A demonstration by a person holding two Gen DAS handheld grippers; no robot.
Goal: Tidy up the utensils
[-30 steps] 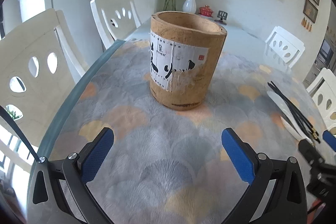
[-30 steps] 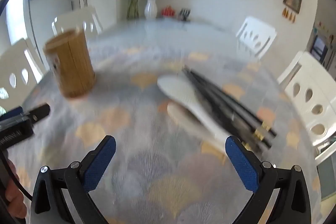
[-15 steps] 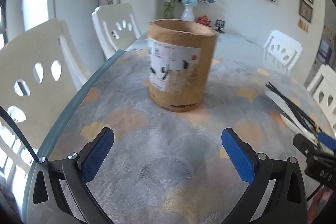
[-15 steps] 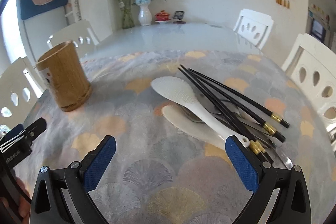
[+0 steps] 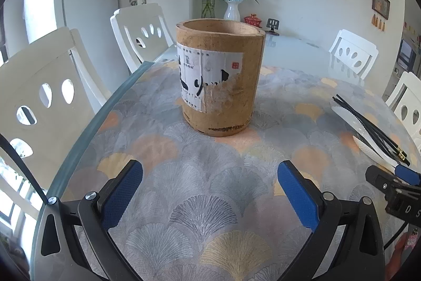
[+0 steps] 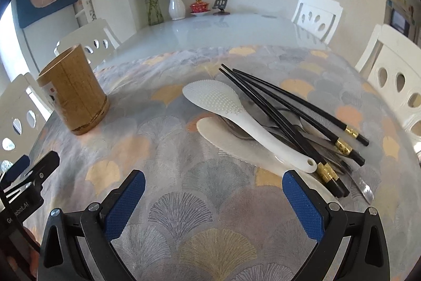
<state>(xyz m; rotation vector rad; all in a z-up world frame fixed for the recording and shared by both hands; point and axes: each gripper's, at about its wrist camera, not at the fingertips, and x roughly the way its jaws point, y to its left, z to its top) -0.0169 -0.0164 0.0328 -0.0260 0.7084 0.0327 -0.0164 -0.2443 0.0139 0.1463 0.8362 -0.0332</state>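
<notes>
A tan bamboo holder (image 5: 219,75) with a torn white label stands upright on the table, ahead of my open, empty left gripper (image 5: 210,191). It also shows at the left of the right wrist view (image 6: 72,96). A pile of utensils lies to the right: a white rice paddle (image 6: 236,117) over a cream paddle (image 6: 236,144), several black chopsticks (image 6: 289,109) with gold bands, and metal cutlery (image 6: 364,188) underneath. My right gripper (image 6: 214,202) is open and empty, just short of the paddle handles. The pile also shows in the left wrist view (image 5: 368,131).
The round table has a fan-patterned cloth (image 6: 205,215) under glass. White chairs (image 5: 42,96) ring it. A white vase of flowers (image 6: 175,5), a red pot (image 6: 198,5) and a small stand sit at the far side.
My right gripper has swung right and moved closer to the utensil pile, which now sits sharp and near. My left gripper has dropped slightly lower facing the holder.
</notes>
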